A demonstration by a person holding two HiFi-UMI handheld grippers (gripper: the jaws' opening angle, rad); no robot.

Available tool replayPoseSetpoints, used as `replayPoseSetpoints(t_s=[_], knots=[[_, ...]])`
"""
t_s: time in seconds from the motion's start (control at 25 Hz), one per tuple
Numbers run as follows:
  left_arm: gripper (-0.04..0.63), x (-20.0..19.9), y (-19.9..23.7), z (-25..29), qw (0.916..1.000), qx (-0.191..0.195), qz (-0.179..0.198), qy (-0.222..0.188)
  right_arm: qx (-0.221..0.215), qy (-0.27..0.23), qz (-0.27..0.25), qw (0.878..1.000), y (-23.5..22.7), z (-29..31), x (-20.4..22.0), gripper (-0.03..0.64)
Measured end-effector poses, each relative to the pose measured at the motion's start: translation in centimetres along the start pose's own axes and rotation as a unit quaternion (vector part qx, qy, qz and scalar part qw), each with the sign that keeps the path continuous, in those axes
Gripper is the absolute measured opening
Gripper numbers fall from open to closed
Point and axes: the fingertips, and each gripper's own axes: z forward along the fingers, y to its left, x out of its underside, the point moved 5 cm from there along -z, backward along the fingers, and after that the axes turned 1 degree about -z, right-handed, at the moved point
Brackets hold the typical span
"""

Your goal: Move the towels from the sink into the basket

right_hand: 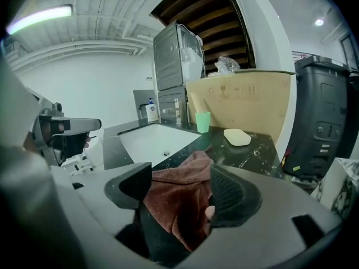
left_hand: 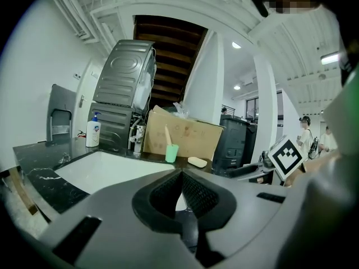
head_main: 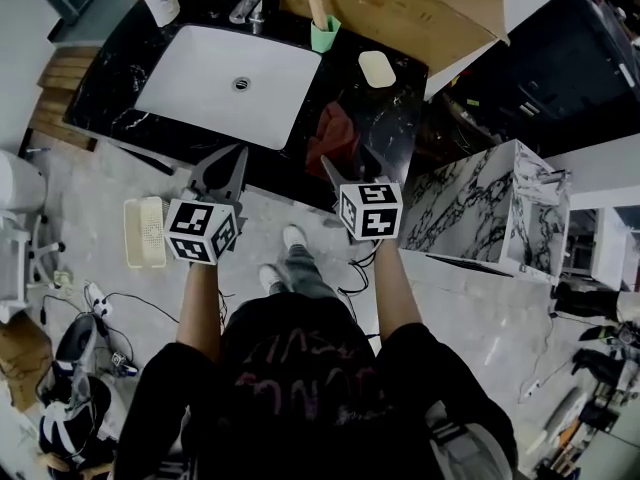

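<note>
Black marble counter [head_main: 395,118] at 12 o'clock, over pale marble floor [head_main: 470,308]. Cardboard box [head_main: 400,8] at 1, veined white cabinet [head_main: 480,208] at 3. White walls [right_hand: 101,77], strip light [right_hand: 39,18] at 10, wooden stairs [left_hand: 171,55] overhead.

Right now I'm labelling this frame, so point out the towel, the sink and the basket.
towel [right_hand: 176,198], right gripper view, middle of the red-brown cloth
sink [head_main: 195,78], head view, bare white basin floor
basket [head_main: 146,232], head view, its bare pale middle
</note>
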Motion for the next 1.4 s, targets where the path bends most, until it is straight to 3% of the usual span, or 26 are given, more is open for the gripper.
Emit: replayPoseSetpoints(t_s=[0.44,0.6,0.92,1.4], knots=[[0.006,1.1,1.4,0.0,0.9995,-0.025,-0.011,0.014,-0.018,0.076,-0.004,0.997,-0.1,3.8,3.1,0.342],[0.006,1.3,1.5,-0.2,0.9993,-0.03,-0.012,0.016,-0.022,0.085,0.012,0.996,-0.2,4.0,3.4,0.307],[0.006,0.9,1.3,-0.9,0.9992,-0.037,-0.007,0.014,0.003,0.055,-0.004,0.998,-0.4,3.0,2.6,0.098],[0.006,-0.9,1.4,-2.4,0.9992,-0.04,0.003,-0.009,0.014,-0.01,-0.005,1.0,0.0,-0.2,0.0,0.077]])
